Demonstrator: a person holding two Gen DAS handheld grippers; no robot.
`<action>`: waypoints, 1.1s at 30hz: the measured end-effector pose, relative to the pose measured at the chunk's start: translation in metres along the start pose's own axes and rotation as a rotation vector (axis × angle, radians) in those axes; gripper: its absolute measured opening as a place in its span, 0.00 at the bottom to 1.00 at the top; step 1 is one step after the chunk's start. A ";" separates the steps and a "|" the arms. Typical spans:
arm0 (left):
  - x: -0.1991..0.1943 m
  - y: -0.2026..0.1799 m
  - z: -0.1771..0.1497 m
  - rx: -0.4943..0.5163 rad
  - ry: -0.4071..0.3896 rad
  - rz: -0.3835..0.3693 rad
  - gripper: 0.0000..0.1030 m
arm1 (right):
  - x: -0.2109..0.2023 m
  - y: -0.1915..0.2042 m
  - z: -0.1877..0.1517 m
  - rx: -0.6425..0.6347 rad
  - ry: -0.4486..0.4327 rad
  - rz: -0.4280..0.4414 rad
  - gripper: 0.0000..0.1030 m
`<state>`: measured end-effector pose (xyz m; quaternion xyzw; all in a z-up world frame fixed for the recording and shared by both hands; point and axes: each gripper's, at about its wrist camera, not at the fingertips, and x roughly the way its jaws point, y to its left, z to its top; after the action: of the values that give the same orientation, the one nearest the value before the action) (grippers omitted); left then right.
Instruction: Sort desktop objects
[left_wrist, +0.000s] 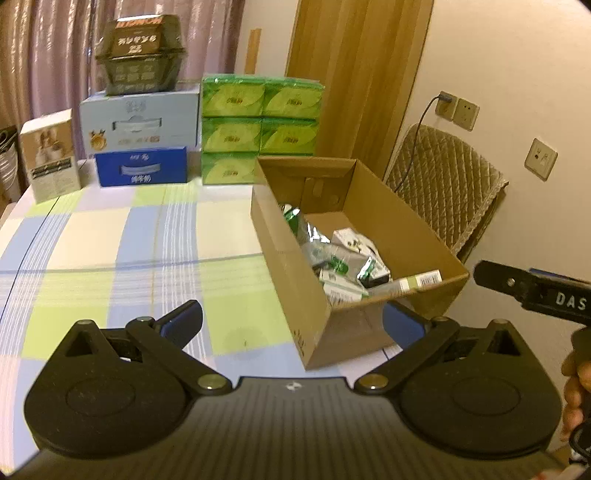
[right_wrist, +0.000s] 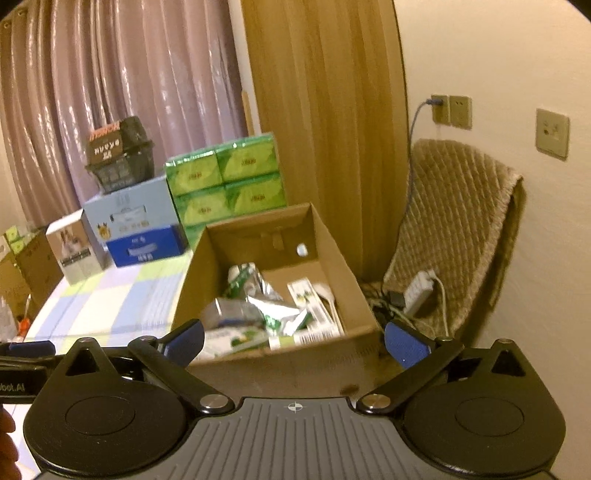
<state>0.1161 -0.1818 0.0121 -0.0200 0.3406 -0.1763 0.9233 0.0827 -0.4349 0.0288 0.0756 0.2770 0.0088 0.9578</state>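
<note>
The left gripper (left_wrist: 291, 323) and right gripper (right_wrist: 294, 341) are both hanging spread and empty. The cardboard box (left_wrist: 399, 236) is sitting on the checked bench (left_wrist: 110, 240) at 2 o'clock in the left view, holding blurred green-and-white packets (left_wrist: 343, 258) whose print is unreadable. Writing on the stacked green tissue packs (left_wrist: 258, 125) at 12 o'clock is too smeared to read; "DAS" is showing, cut off, at 3 o'clock.

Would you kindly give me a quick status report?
Left gripper open, empty. Right gripper open, empty. Cardboard box holds packets. Nothing in the way.
</note>
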 end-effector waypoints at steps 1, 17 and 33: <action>-0.003 0.000 -0.002 -0.002 0.003 0.002 0.99 | -0.005 0.000 -0.002 0.004 0.009 -0.004 0.98; -0.053 -0.020 -0.020 0.022 0.066 0.063 0.99 | -0.057 0.005 -0.020 -0.014 0.046 -0.017 0.98; -0.073 -0.028 -0.013 0.003 0.028 0.026 0.99 | -0.074 0.008 -0.023 0.007 0.030 -0.022 0.98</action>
<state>0.0475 -0.1821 0.0515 -0.0118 0.3532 -0.1653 0.9207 0.0076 -0.4283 0.0497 0.0758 0.2922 -0.0015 0.9533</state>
